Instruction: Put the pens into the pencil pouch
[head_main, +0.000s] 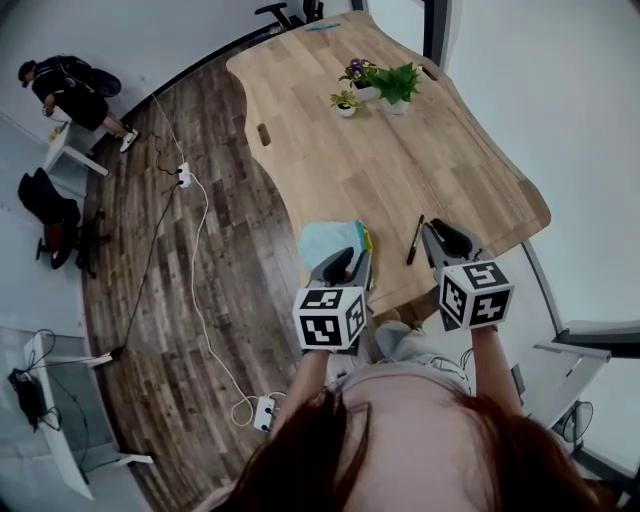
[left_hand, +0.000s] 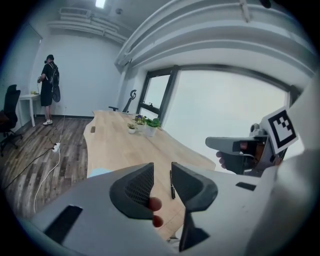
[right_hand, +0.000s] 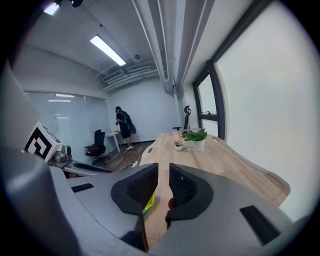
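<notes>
Head view: a pale wooden table (head_main: 400, 170) with a wavy edge; potted plants (head_main: 380, 88) stand at its 12 o'clock end.
Pen (head_main: 415, 240): slim and black, lying on bare wood at 9 o'clock of the right gripper (head_main: 450, 240).
Pouch (head_main: 325, 240): soft pale-blue fabric at the near table edge, partly hidden behind the left gripper (head_main: 343, 265).
Jaws: both pairs stand apart with nothing between them; the pads are dark and ribbed.
Floor (head_main: 230, 250): dark planks; a person (head_main: 70, 90) stands at 10 o'clock.

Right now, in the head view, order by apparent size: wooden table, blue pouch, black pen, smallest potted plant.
1. wooden table
2. blue pouch
3. black pen and smallest potted plant: too close to rank; the plant sits farther.
</notes>
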